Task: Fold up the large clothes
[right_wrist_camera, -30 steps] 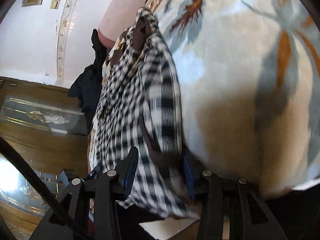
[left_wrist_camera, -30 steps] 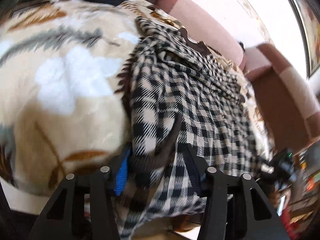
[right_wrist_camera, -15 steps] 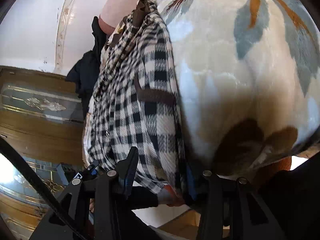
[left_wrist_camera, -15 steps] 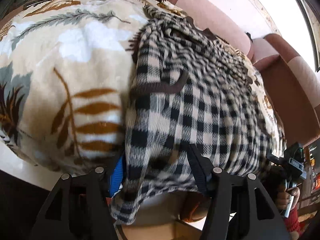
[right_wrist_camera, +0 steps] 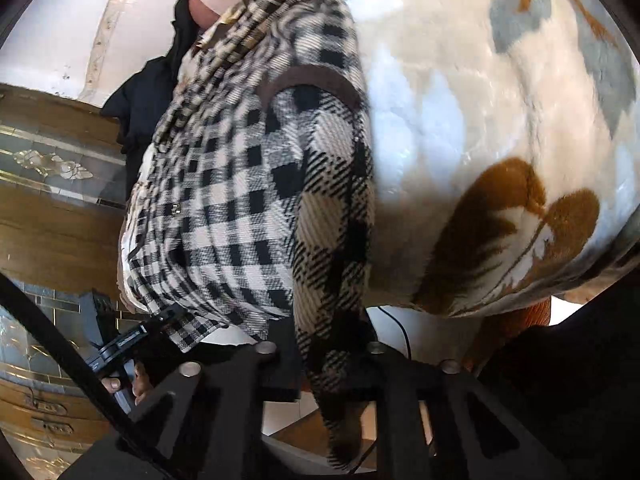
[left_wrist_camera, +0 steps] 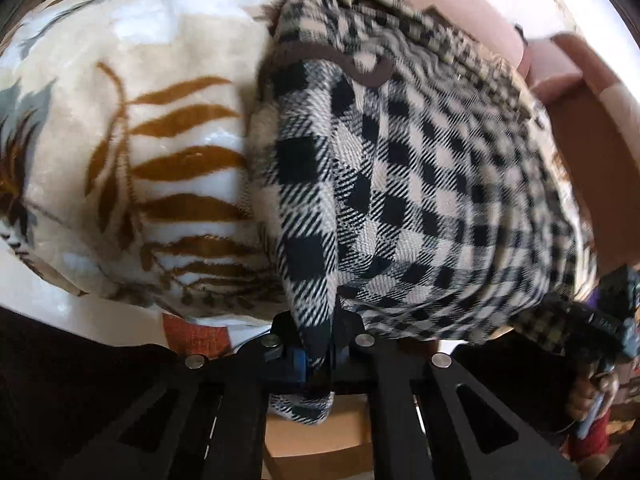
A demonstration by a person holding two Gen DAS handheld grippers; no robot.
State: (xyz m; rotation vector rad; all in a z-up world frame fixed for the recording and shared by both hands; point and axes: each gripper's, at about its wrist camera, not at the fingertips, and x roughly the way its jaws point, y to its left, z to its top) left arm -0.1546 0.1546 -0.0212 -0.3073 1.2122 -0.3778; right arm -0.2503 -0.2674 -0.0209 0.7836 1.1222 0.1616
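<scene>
A leaf-print blanket [left_wrist_camera: 120,128] covers the sofa [left_wrist_camera: 592,168], its near edge dropping off toward open floor below. Across it lies a black-and-white checked shirt [left_wrist_camera: 420,184], brown trim on the pocket, its hem hanging over that edge. The left gripper [left_wrist_camera: 318,354] is clamped on a bunched fold of the hem; the right gripper [right_wrist_camera: 332,364] pinches the hem's other corner. Half a second earlier, both sets of jaws stood apart around the cloth.
</scene>
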